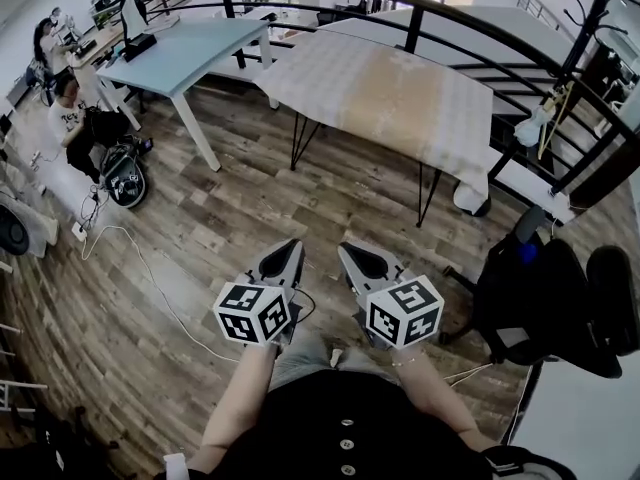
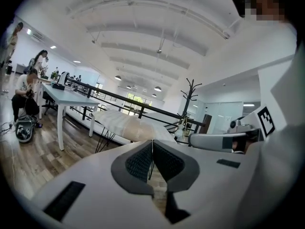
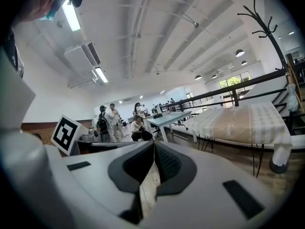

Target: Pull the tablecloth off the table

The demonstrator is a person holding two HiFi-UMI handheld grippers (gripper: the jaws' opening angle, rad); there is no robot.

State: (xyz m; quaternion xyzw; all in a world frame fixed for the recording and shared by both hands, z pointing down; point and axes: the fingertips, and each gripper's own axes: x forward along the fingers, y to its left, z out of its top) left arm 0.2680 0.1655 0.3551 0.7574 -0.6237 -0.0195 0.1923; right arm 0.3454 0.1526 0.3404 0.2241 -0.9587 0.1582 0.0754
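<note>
I am holding both grippers low in front of the body, side by side over the wooden floor [image 1: 240,218], and both are pointing slightly downward toward the table. The left gripper [image 1: 288,252] is showing its jaws pressed together in its own view, with nothing between them. The right gripper [image 1: 352,254] is just beside it, and its jaws are also resting closed on each other and empty. The tablecloth [image 1: 390,93] is lying spread over the table ahead of me, well apart from both grippers. It is pale, with a beige middle and a white patterned border, and its edges are hanging down over the sides of the table top. Under it, the thin black legs of the table [image 1: 428,196] are standing on the floor. A black railing [image 1: 415,23] is running just behind this table. To the left, a light blue table [image 1: 190,53] is standing near it but is not touching it, and further left a person [image 1: 70,108] is sitting low beside some equipment on the floor. On my right a black chair [image 1: 540,298] is standing close to the right gripper, and a dark coat stand [image 1: 590,13] is rising at the far right by the railing.
</note>
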